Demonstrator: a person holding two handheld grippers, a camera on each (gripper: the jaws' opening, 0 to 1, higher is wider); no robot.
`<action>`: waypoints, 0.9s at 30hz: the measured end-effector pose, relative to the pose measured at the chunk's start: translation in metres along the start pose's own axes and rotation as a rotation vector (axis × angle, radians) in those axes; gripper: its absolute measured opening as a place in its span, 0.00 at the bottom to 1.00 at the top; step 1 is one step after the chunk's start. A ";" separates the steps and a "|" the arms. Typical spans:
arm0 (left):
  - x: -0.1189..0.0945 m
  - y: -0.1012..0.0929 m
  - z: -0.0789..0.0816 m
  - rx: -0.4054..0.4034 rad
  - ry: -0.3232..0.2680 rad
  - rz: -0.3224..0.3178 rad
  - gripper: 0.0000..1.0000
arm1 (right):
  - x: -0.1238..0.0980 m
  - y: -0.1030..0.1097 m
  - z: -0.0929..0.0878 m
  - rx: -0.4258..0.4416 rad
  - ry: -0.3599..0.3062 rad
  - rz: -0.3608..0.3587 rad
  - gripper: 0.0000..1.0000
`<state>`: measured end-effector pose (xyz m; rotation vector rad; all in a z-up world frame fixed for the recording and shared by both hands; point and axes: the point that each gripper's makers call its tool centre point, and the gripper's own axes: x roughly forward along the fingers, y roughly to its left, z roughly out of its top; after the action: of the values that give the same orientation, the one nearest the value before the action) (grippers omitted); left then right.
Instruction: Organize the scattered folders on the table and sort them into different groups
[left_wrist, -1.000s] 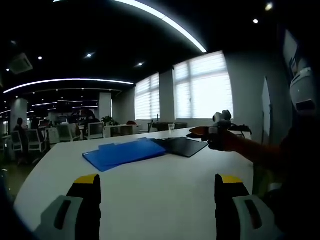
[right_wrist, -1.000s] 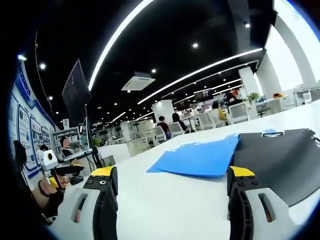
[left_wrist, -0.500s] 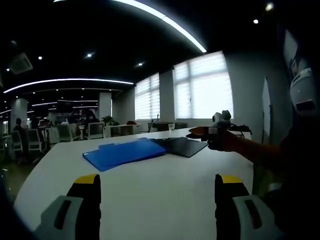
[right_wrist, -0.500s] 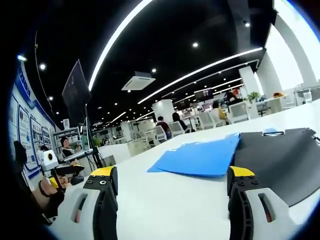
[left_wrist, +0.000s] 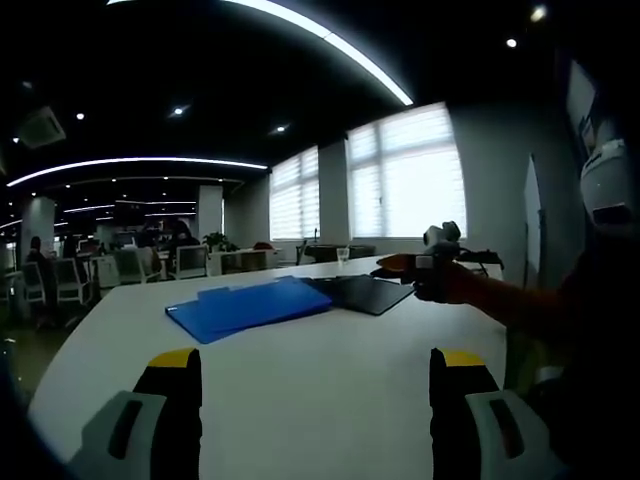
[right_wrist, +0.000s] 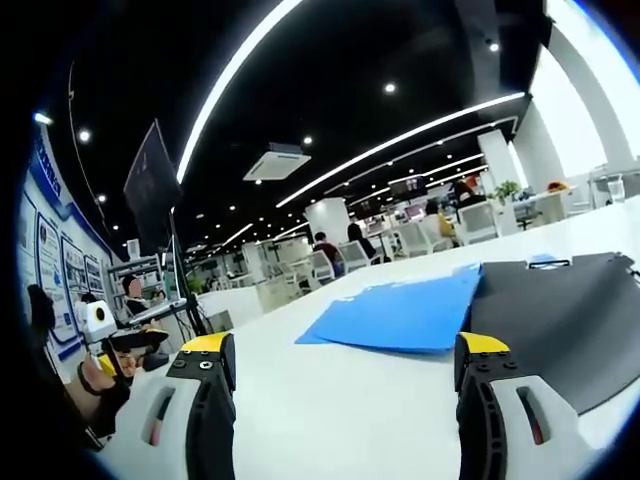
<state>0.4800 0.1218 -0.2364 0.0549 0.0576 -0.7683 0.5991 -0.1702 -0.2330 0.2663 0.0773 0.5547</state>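
Note:
Blue folders (left_wrist: 248, 306) lie overlapping on the white table (left_wrist: 300, 370), with black folders (left_wrist: 362, 291) touching them on the right. In the right gripper view the blue folders (right_wrist: 400, 318) lie ahead and a black folder (right_wrist: 560, 310) reaches to the right jaw. My left gripper (left_wrist: 315, 375) hovers open over bare table, well short of the folders. My right gripper (right_wrist: 345, 375) is open too, low over the table beside the black folder. The right gripper (left_wrist: 440, 262), held in a hand, shows at the right of the left gripper view. The left gripper (right_wrist: 120, 340) shows at the far left of the right gripper view.
Office chairs (left_wrist: 60, 280) and desks stand beyond the table, with people (right_wrist: 330, 250) seated farther back. Bright windows (left_wrist: 410, 180) lie behind the folders. A glass (left_wrist: 343, 254) stands at the table's far edge. A dark screen on a stand (right_wrist: 155, 190) rises at the left.

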 end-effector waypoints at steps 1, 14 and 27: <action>-0.001 0.000 0.001 0.000 -0.003 0.001 0.95 | 0.001 0.000 0.000 0.001 0.001 0.002 0.90; -0.003 -0.001 -0.002 -0.003 0.002 0.003 0.95 | 0.005 0.003 -0.002 -0.002 0.010 0.011 0.90; -0.004 -0.001 0.000 -0.001 -0.001 0.001 0.95 | 0.007 0.002 0.000 0.014 -0.003 0.012 0.90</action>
<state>0.4764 0.1234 -0.2364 0.0537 0.0567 -0.7676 0.6039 -0.1647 -0.2324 0.2819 0.0765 0.5656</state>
